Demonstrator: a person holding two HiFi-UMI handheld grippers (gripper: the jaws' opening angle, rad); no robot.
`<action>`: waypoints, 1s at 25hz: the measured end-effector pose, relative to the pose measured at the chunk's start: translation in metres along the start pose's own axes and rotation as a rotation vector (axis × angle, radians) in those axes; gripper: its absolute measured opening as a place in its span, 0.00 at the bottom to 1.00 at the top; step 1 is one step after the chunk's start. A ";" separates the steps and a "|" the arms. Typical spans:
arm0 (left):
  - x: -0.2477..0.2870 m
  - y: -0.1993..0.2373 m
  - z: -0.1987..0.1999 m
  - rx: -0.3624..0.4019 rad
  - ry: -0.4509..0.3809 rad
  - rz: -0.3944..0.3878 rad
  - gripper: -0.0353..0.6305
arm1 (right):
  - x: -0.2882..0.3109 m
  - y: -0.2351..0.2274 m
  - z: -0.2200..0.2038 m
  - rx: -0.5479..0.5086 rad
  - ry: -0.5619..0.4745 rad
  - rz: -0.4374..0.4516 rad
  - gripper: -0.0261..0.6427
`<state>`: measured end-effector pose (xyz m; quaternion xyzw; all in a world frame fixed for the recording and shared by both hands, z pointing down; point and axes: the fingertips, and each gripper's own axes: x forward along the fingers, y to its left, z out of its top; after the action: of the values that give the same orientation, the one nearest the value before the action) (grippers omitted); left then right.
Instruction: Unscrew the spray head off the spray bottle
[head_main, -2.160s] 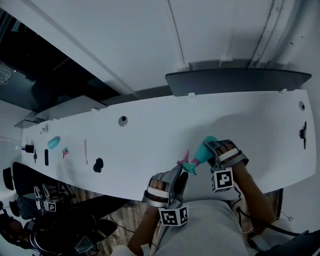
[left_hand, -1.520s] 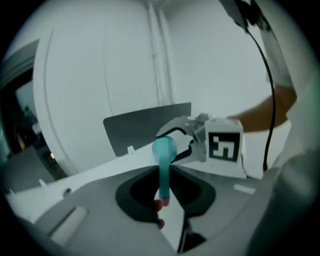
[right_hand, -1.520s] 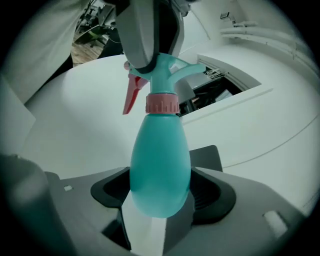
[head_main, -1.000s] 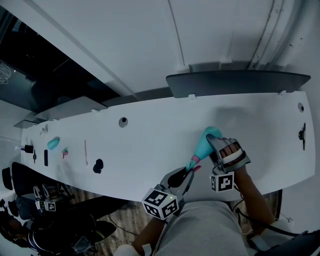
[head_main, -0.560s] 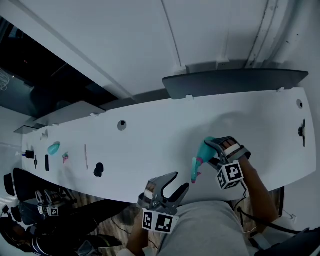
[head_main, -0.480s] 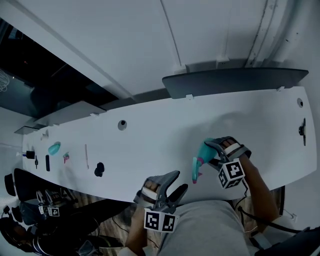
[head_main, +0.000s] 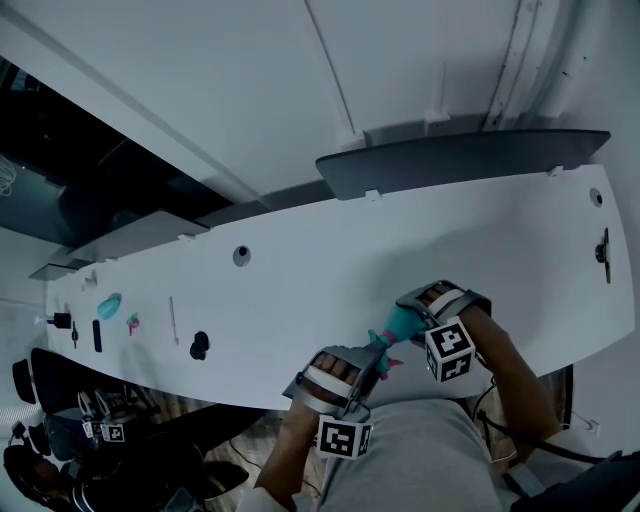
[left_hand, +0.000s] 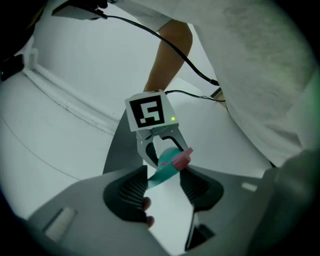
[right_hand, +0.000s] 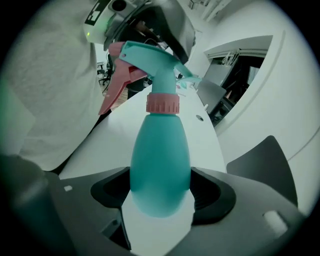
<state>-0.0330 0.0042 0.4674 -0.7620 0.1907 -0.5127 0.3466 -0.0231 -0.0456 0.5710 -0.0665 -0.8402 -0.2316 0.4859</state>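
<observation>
- Over the near edge of the bench (head_main: 300, 290), where is the spray bottle (right_hand: 160, 155)?
- Up off the bench. The right tool (right_hand: 160, 197) pinches its fat blue-green belly, same as a moment ago.
- What is new?
- The left tool (left_hand: 164, 187) had hold of the spray head (right_hand: 155, 60) and rolled it. Then it let go and backed away. Now it is back, and its jaws have just been closing. The tip of the spray head sits between them, but they stand spread and do not squeeze it yet.
- So is the head off?
- No. The pink ring (right_hand: 162, 103) sits on the neck. I think one twist is done and the left tool is getting ready for another.
</observation>
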 end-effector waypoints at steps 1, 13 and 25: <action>0.000 0.002 -0.001 -0.021 0.005 0.010 0.34 | 0.000 -0.002 0.000 -0.014 0.008 -0.018 0.60; 0.000 0.028 -0.023 -1.007 -0.107 0.042 0.16 | -0.028 -0.064 -0.006 -0.230 0.133 -0.598 0.60; -0.017 0.047 -0.037 -1.337 -0.240 0.090 0.16 | -0.035 -0.075 -0.019 -0.152 0.162 -0.680 0.60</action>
<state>-0.0705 -0.0296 0.4314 -0.8554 0.4583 -0.1816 -0.1593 -0.0150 -0.1172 0.5248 0.1995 -0.7534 -0.4461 0.4400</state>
